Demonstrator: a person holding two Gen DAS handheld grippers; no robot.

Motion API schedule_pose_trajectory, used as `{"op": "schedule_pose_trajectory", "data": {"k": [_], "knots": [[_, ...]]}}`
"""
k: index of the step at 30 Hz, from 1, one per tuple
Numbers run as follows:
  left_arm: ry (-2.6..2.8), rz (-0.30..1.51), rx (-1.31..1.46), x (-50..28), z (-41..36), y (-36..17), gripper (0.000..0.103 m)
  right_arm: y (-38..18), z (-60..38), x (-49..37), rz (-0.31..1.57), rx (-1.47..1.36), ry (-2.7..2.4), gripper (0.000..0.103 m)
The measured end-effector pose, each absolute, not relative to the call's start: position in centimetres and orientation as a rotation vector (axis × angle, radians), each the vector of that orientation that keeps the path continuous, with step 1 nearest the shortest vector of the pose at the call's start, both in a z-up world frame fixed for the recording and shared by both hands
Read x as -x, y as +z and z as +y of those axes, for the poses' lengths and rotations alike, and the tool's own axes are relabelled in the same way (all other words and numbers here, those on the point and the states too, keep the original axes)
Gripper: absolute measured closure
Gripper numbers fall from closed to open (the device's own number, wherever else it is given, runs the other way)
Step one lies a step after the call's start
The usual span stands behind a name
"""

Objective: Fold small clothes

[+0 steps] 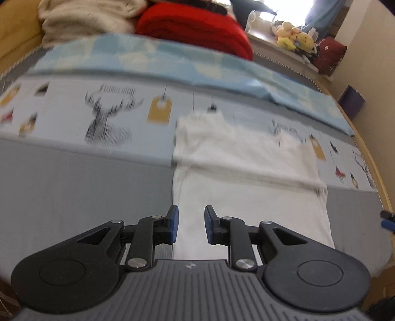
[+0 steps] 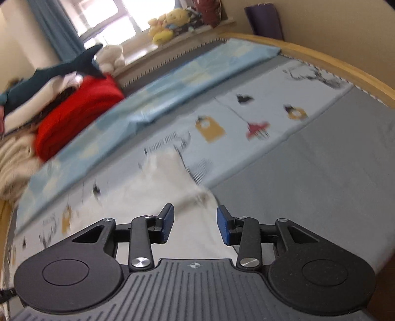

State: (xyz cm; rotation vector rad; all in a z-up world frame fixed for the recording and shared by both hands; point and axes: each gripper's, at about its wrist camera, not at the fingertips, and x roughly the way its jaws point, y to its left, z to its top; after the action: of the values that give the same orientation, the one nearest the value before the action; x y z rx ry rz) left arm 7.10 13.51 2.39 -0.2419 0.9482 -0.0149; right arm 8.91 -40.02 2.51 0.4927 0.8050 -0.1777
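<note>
A white garment (image 1: 246, 172) lies flat on the bed, spread over the grey sheet and the patterned cloth. My left gripper (image 1: 191, 224) is open and empty, hovering over the garment's near left edge. In the right wrist view the same white garment (image 2: 172, 197) lies ahead and to the left, blurred. My right gripper (image 2: 195, 224) is open and empty above the garment's near right edge, where it meets the grey sheet. A blue tip of the right gripper (image 1: 387, 219) shows at the right edge of the left wrist view.
A light blue folded cloth (image 1: 172, 61) lies across the bed behind the patterned cloth (image 1: 98, 111). A red blanket (image 1: 197, 27) and cream blanket (image 1: 86, 17) are piled at the back. Plush toys (image 1: 293, 37) sit on the windowsill. The wooden bed frame (image 2: 345, 69) runs along the right.
</note>
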Motion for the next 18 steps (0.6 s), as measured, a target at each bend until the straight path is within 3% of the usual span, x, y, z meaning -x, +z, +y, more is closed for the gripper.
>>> {"op": "schedule_pose_trajectory", "data": {"k": [7, 18], "knots": [[0.076, 1.127, 0.261, 1.9, 13.7, -8.0, 0.079, -6.0, -41.5, -1.6, 0.996, -0.528, -0.244, 0.061], [0.098, 1.154, 0.263, 1.5, 13.6, -9.5, 0.075, -11.8, -41.9, -0.6, 1.116, -0.504, -0.294, 0.061]]}}
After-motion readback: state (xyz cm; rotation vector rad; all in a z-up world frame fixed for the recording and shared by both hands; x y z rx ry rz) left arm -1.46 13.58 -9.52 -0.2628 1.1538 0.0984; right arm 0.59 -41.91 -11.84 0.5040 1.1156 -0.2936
